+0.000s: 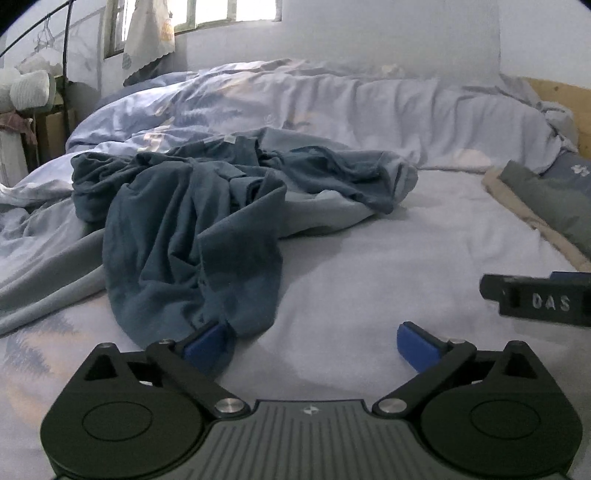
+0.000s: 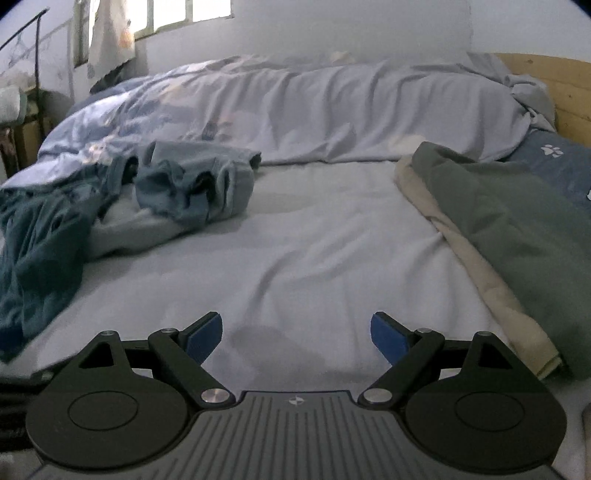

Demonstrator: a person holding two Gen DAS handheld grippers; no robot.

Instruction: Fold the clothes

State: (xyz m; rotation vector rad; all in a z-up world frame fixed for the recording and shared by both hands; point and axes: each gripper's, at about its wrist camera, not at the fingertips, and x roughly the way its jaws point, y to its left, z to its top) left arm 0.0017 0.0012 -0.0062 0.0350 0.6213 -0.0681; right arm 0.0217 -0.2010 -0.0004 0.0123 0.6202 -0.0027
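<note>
A crumpled dark blue garment [image 1: 192, 229] lies in a heap on the pale bed sheet [image 1: 388, 266], with a lighter blue piece [image 1: 332, 206] under its far side. My left gripper [image 1: 312, 343] hovers low at the heap's near hem, jaws wide apart; the left blue pad [image 1: 207, 341] sits at the cloth's edge, and nothing is pinched. In the right wrist view the same heap [image 2: 40, 229] lies at the left. My right gripper [image 2: 297, 334] is open over bare sheet [image 2: 314, 240], nothing between its fingers. Part of the right gripper [image 1: 539, 301] shows in the left wrist view.
A rumpled light blue duvet [image 2: 295, 110] fills the far side of the bed. A folded green and cream blanket [image 2: 509, 229] lies along the right, beside a blue paw-print pillow [image 2: 554, 162]. A wooden headboard [image 2: 569, 92] stands at the far right; a window [image 1: 229, 11] is behind.
</note>
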